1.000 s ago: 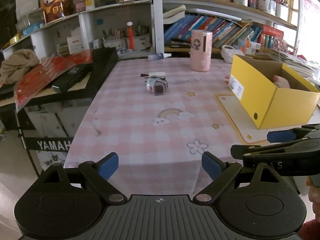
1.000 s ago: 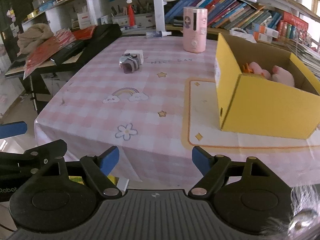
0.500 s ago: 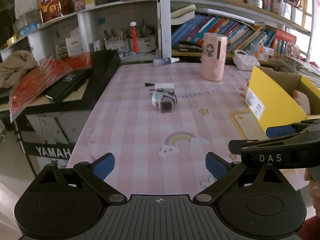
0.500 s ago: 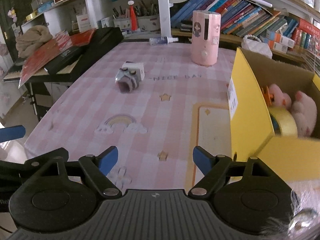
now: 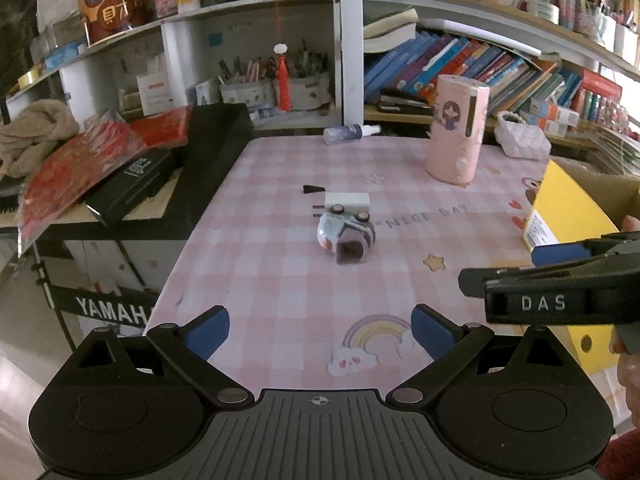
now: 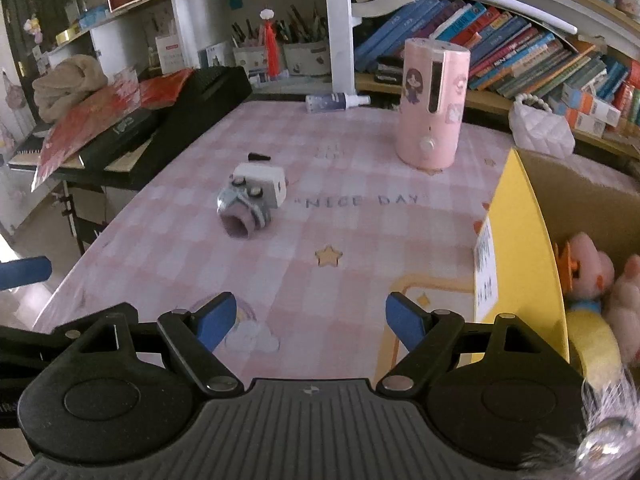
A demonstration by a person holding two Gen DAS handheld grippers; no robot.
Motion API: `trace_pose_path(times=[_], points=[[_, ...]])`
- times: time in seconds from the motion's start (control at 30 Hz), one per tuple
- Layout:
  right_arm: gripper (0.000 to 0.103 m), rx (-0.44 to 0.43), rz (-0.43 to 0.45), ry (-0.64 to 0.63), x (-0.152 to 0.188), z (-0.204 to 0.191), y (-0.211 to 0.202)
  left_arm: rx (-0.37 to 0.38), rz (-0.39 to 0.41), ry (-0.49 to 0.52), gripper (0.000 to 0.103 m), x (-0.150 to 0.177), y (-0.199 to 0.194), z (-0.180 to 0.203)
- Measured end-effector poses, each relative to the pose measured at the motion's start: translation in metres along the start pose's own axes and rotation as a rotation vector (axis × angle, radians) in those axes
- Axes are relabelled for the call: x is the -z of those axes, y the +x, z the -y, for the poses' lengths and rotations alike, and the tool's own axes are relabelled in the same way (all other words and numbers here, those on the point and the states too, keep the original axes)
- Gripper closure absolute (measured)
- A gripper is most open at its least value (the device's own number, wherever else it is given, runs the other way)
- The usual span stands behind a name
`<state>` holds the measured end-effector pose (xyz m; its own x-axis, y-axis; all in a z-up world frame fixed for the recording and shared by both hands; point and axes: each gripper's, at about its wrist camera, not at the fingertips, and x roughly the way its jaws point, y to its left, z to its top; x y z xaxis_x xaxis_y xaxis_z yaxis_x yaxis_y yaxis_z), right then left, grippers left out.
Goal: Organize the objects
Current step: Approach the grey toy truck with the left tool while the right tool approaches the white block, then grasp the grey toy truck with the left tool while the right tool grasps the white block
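A small grey-and-purple toy car (image 5: 346, 234) lies on the pink checked tablecloth (image 5: 260, 264), touching a white block (image 5: 346, 200); both also show in the right wrist view, the car (image 6: 243, 210) and the block (image 6: 262, 182). A yellow cardboard box (image 6: 520, 248) at the right holds pink plush toys (image 6: 592, 268) and a yellow tape roll (image 6: 592, 340). My left gripper (image 5: 320, 330) is open and empty, well short of the car. My right gripper (image 6: 310, 318) is open and empty, beside the box's left wall.
A tall pink cylinder (image 5: 456, 132) stands at the back of the table, with a small spray bottle (image 5: 350, 134) lying behind. A black keyboard with red packets (image 5: 132, 168) borders the left edge. Bookshelves fill the back. The right gripper shows in the left view (image 5: 560, 280).
Both grippers have moved forward over the table toward the toy car and the box. Both stay open.
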<state>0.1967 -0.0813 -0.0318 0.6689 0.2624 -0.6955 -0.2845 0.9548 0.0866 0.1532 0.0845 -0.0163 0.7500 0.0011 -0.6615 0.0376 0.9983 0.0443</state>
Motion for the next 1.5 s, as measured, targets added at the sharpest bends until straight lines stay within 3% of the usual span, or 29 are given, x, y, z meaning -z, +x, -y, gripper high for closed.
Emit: trace_pose_path(times=[0.3, 0.67, 1.03, 1.1, 1.17, 1.3, 1.5], points=[[0.026, -0.023, 0.016, 0.015, -0.034, 0.012, 0.031, -0.034, 0.001, 0.012, 0.005, -0.021, 0.032, 0.003], [0.027, -0.022, 0.038, 0.030, -0.075, 0.022, 0.069, -0.015, -0.014, 0.052, 0.006, -0.045, 0.093, 0.015], [0.027, 0.021, 0.042, 0.059, -0.090, 0.036, 0.087, 0.025, -0.065, 0.074, 0.022, -0.051, 0.161, 0.032], [0.027, 0.024, 0.036, 0.058, -0.090, 0.038, 0.088, 0.027, -0.078, 0.076, 0.034, -0.049, 0.169, 0.032], [0.027, 0.025, 0.032, 0.059, -0.090, 0.039, 0.089, 0.036, -0.070, 0.068, 0.041, -0.049, 0.171, 0.031], [0.027, 0.015, 0.019, 0.052, -0.091, 0.037, 0.094, 0.033, -0.066, 0.064, 0.041, -0.048, 0.165, 0.024], [0.027, -0.053, -0.014, 0.014, -0.094, 0.020, 0.109, -0.032, -0.095, -0.094, 0.041, -0.032, 0.135, -0.022]])
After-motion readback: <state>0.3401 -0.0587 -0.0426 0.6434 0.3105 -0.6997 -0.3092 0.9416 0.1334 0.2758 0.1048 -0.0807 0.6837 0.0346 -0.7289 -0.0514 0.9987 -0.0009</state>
